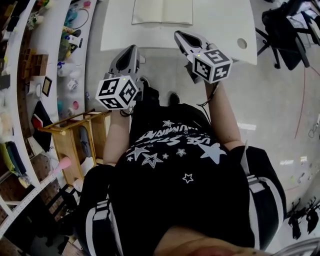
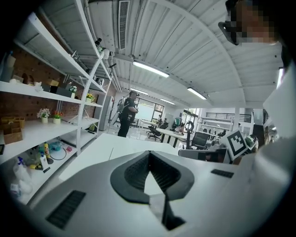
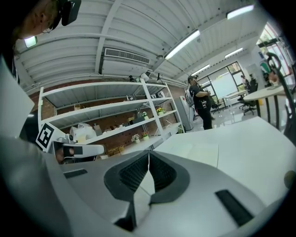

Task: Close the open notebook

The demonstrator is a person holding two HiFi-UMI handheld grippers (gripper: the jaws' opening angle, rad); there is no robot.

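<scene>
The open notebook point(image 1: 162, 11) lies flat with pale blank pages on the white table point(image 1: 220, 30) at the top of the head view. Both grippers hover in front of the table's near edge, pointing at it. My left gripper point(image 1: 133, 48) is shut with nothing in it and sits short of the table. My right gripper point(image 1: 179, 35) is also shut and empty, its tip just over the table's edge, below the notebook's right corner. In the right gripper view the notebook point(image 3: 199, 152) lies beyond the closed jaws point(image 3: 148, 153). The left gripper view shows closed jaws point(image 2: 149, 153) before the notebook point(image 2: 127, 150).
White shelves point(image 1: 50, 60) with small items run along the left, and a wooden stool point(image 1: 75, 135) stands beside me. A black office chair point(image 1: 285, 30) sits at the top right. The table has a round cable hole point(image 1: 242, 43). A person point(image 2: 127, 113) stands far beyond the table.
</scene>
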